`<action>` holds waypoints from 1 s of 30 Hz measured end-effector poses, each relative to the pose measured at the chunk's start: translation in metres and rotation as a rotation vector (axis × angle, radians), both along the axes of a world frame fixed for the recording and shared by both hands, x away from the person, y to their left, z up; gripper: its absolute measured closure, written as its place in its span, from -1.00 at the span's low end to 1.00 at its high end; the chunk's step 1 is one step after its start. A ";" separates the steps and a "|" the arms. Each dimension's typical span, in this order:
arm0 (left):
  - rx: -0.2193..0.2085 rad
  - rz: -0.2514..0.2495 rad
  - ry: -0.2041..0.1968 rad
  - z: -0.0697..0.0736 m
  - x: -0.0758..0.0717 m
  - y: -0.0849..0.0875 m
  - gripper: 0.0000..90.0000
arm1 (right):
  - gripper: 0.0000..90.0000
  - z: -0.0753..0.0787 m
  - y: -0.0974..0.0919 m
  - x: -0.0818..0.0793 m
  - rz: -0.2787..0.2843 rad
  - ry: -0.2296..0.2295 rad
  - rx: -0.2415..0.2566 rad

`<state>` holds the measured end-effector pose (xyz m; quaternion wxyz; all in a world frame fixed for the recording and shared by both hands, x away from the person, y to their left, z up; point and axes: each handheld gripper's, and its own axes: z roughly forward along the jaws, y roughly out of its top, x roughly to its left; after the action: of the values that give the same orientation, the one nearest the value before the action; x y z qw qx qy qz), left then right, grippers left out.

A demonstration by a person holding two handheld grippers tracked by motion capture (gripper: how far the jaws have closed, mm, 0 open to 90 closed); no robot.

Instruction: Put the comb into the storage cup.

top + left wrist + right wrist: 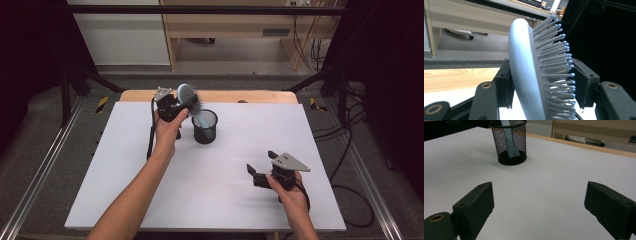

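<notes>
A light blue hairbrush (187, 93) stands with its handle (509, 145) down in a black mesh cup (205, 127) at the back middle of the white table top. My left gripper (188, 102) is raised beside the cup, with the brush head (524, 75) between its jaws. One pad sits against the smooth back and the other at the bristle tips, without visibly pressing. My right gripper (260, 161) hovers low over the front right of the table. It is open and holds nothing, and it points toward the cup (520, 147).
The white sheet (225, 200) covers a wooden table whose far edge (250, 96) shows behind the cup. Black frame posts stand at both back corners, and cables lie on the floor to the right.
</notes>
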<state>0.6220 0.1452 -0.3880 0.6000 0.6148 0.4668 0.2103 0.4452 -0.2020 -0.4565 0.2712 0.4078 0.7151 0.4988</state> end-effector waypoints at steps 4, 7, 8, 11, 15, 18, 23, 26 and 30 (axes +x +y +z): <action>0.013 0.007 -0.002 -0.001 0.000 0.002 -0.09 | -0.79 0.000 0.000 0.000 0.000 0.001 0.001; 0.019 0.011 -0.001 -0.003 0.000 0.003 -0.10 | -0.79 0.000 0.000 0.000 0.001 0.001 0.000; 0.022 0.012 -0.001 -0.003 0.001 0.004 -0.11 | -0.79 0.000 0.001 0.000 0.001 0.001 -0.001; 0.023 0.005 -0.003 -0.003 0.001 0.005 -0.11 | -0.79 0.000 0.001 0.000 0.000 0.001 -0.001; 0.040 0.003 -0.009 -0.003 0.000 0.005 -0.13 | -0.79 -0.001 0.001 0.000 0.002 0.005 0.001; 0.051 0.002 -0.014 -0.004 0.000 0.005 -0.14 | -0.79 -0.001 0.001 0.000 0.004 0.005 -0.002; 0.065 0.004 -0.021 -0.003 -0.001 0.004 -0.16 | -0.79 -0.001 0.001 0.000 0.004 0.005 -0.002; 0.075 0.002 -0.024 -0.003 -0.001 0.004 -0.17 | -0.79 -0.001 0.001 0.000 0.004 0.006 -0.002; 0.102 0.001 -0.034 -0.003 -0.002 0.003 -0.22 | -0.79 -0.001 0.002 0.000 0.005 0.007 -0.002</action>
<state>0.6199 0.1480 -0.3911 0.5757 0.6406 0.4455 0.2443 0.4454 -0.2003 -0.4572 0.2677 0.4076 0.7175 0.4973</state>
